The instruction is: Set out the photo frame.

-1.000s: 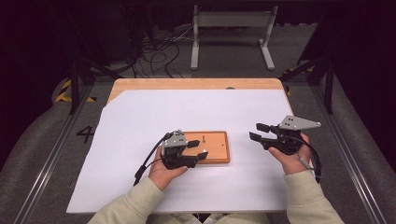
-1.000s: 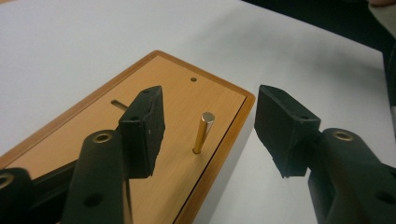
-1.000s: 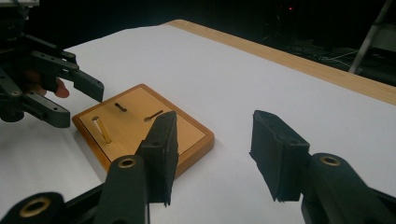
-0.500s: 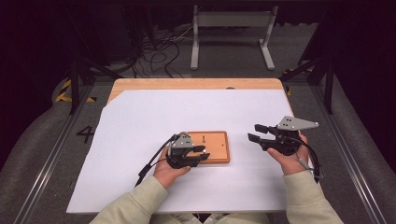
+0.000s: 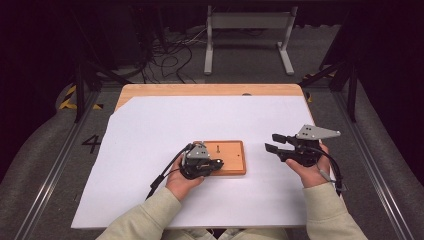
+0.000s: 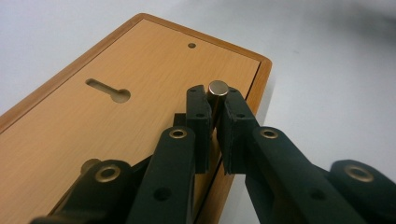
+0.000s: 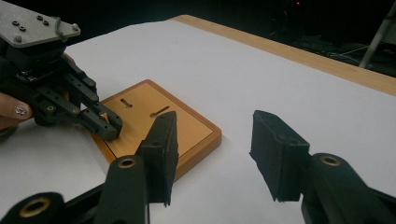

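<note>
While the left gripper [image 5: 216,164] bears down on the wooden board [image 5: 232,159] at the lower middle of the high view, its jaws have just been closing, and in the left gripper view they now clamp on a small metal pin [image 6: 217,89] that stands upright near the board's corner, right of centre in that frame. The step in hand looks like gripping this pin, either to draw it out of the board or to seat it; which of the two I cannot tell. If it is to come out, the next move likely calls for a straight pull along the pin's own axis, with the board kept from lifting or sliding on the white sheet [image 5: 150,130].

Over at the right of the high view, the right gripper [image 5: 274,142] hangs above the sheet, well apart from the board, with its jaws standing apart and nothing between them. In the right gripper view the board lies at centre left, with the left gripper at the upper left of the frame over the board's near corner. That free gripper may be needed to steady the board.

Nothing like a box or tray is on the table. The board itself carries a keyhole slot [image 6: 109,90], empty, and a small round hole [image 6: 192,45], also empty, toward the upper left and top of the left gripper view.
</note>
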